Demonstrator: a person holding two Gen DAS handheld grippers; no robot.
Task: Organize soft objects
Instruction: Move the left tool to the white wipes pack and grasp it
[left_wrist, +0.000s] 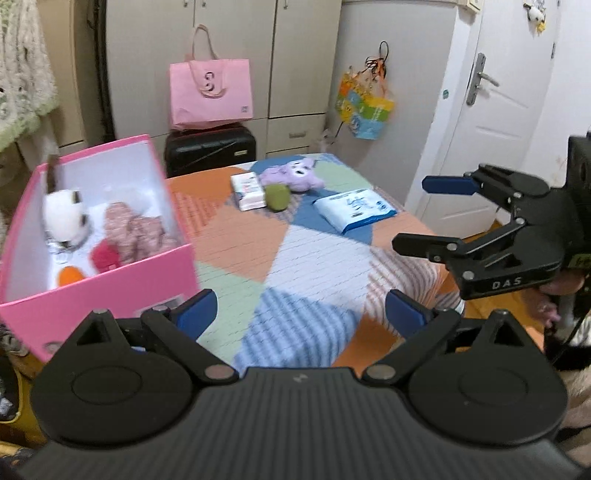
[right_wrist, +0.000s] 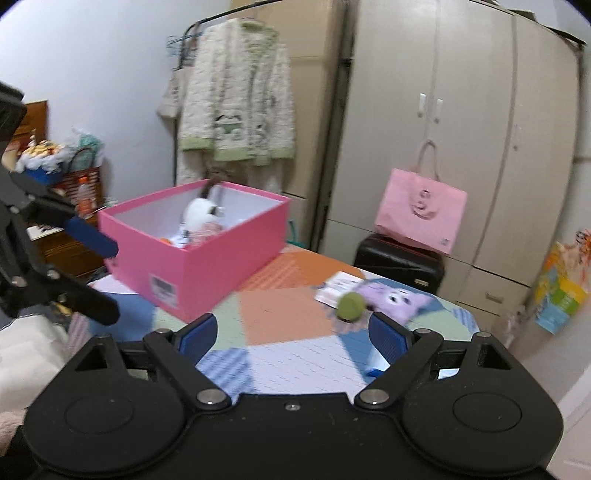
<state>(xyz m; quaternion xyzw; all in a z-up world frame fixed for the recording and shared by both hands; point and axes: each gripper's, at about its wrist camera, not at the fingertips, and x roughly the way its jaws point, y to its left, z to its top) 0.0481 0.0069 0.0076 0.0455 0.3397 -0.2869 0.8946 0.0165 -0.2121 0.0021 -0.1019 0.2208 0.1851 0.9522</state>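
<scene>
— Where can I pass?
— Over the near patchwork-covered table top (left_wrist: 295, 266), bare between my two grippers.
— What blocks me?
— The tall pink cardboard box (left_wrist: 110, 291) walls off the left. At the far end the purple plush toy (left_wrist: 295, 173), green ball (left_wrist: 277, 197), white tissue pack (left_wrist: 249, 190) and blue-and-white wipes pack (left_wrist: 352, 210) crowd together.

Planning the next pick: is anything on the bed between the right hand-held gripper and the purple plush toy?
Yes. The olive-green ball sits just in front of the purple plush toy, on the near side facing the open right hand-held gripper. Otherwise only bare patchwork bedspread lies between.
</scene>
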